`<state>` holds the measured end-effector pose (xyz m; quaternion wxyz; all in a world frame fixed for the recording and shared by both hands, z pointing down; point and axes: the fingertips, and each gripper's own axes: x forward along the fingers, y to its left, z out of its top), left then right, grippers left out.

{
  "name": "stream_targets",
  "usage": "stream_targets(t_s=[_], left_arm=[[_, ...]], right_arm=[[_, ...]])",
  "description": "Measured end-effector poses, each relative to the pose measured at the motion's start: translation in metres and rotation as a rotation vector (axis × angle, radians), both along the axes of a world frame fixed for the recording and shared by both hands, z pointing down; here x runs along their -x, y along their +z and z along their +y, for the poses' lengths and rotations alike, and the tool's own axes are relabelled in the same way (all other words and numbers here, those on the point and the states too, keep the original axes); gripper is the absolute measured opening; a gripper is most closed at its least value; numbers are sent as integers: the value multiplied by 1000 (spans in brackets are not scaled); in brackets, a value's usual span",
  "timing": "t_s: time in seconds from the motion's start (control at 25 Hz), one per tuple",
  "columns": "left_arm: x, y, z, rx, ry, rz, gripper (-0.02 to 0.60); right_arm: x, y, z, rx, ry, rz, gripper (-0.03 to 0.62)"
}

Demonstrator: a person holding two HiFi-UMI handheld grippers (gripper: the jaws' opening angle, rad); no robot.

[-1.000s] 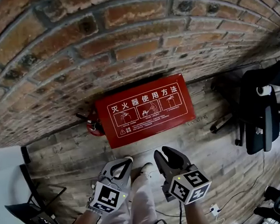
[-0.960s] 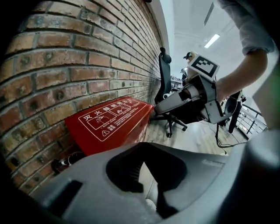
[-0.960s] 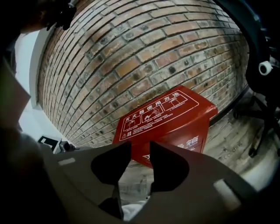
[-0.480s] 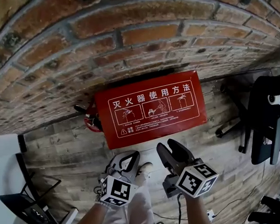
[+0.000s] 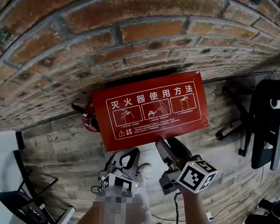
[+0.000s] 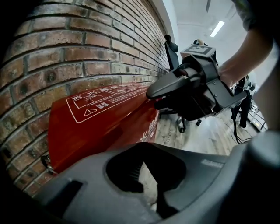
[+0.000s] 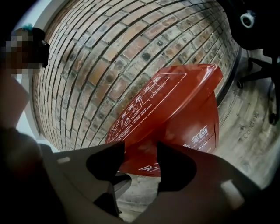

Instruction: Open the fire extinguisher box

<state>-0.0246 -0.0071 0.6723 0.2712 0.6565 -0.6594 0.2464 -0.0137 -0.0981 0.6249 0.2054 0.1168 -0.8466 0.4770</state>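
The red fire extinguisher box (image 5: 152,107) stands on the wooden floor against the brick wall, its lid with white print lying shut. My right gripper (image 5: 168,144) is at the box's front edge, right of the middle. Its jaws are opening, and the right gripper view shows the lid's front rim (image 7: 140,146) in the gap between them, untouched. My left gripper (image 5: 132,153) hangs just short of the box front, left of the right one, its fingers closed with nothing in them. The left gripper view shows the box (image 6: 96,122) and the right gripper (image 6: 153,98) beside it.
A red extinguisher (image 5: 90,120) stands outside the box at its left end. A black office chair (image 5: 265,125) is on the right, and a white panel (image 5: 1,172) with a black frame on the left. Cables lie on the floor behind me.
The right gripper has moved forward to the box's front edge and its jaws have spread wider. The left gripper has crept a little closer to the box, still closed.
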Motion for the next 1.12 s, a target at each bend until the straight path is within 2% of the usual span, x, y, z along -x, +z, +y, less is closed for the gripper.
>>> stream_targets(t_s=[0.44, 0.64, 1.12], left_arm=[[4, 0, -3, 7, -26, -1, -3], [5, -2, -2, 10, -56, 13, -3], [4, -5, 0, 14, -49, 22, -3]], right_arm=[[-2, 0, -3, 61, 28, -16, 201], [-3, -7, -4, 58, 44, -28, 198], [-7, -35, -3, 35, 54, -57, 189]])
